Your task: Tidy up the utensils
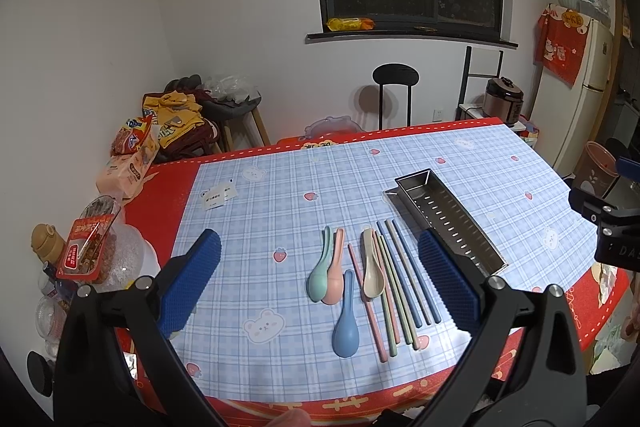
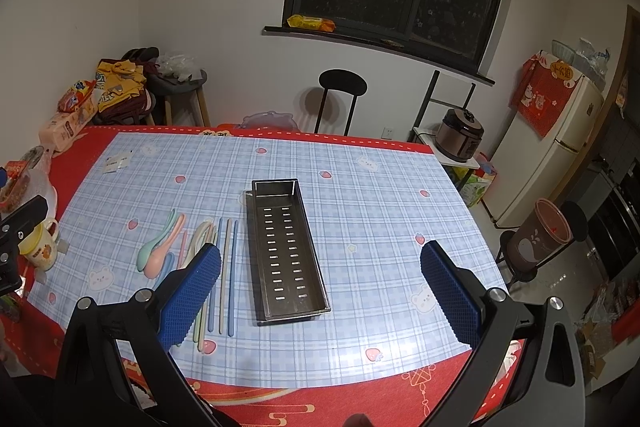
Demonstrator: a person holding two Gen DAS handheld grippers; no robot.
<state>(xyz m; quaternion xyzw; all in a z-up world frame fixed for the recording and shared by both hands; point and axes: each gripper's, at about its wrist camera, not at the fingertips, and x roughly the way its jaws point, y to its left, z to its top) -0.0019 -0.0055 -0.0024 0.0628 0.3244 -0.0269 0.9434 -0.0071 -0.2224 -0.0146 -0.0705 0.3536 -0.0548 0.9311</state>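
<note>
Pastel spoons lie on the plaid tablecloth: a green spoon (image 1: 320, 269), a pink spoon (image 1: 335, 273), a blue spoon (image 1: 346, 319) and a beige spoon (image 1: 372, 271). Several coloured chopsticks (image 1: 400, 279) lie beside them, left of an empty perforated steel tray (image 1: 448, 219) (image 2: 286, 247). My left gripper (image 1: 320, 283) hovers open above the spoons. My right gripper (image 2: 320, 291) stands open over the tray's near end; the chopsticks (image 2: 224, 267) and spoons (image 2: 160, 247) lie to its left. Nothing is held.
Snack packets (image 1: 132, 155), a jar (image 1: 94, 239) and bottles crowd the table's left edge. A cup (image 2: 40, 247) stands left too. A black chair (image 2: 340, 103) and a stool sit behind the table, with a rice cooker (image 2: 460, 139) and fridge (image 2: 552, 151) at right.
</note>
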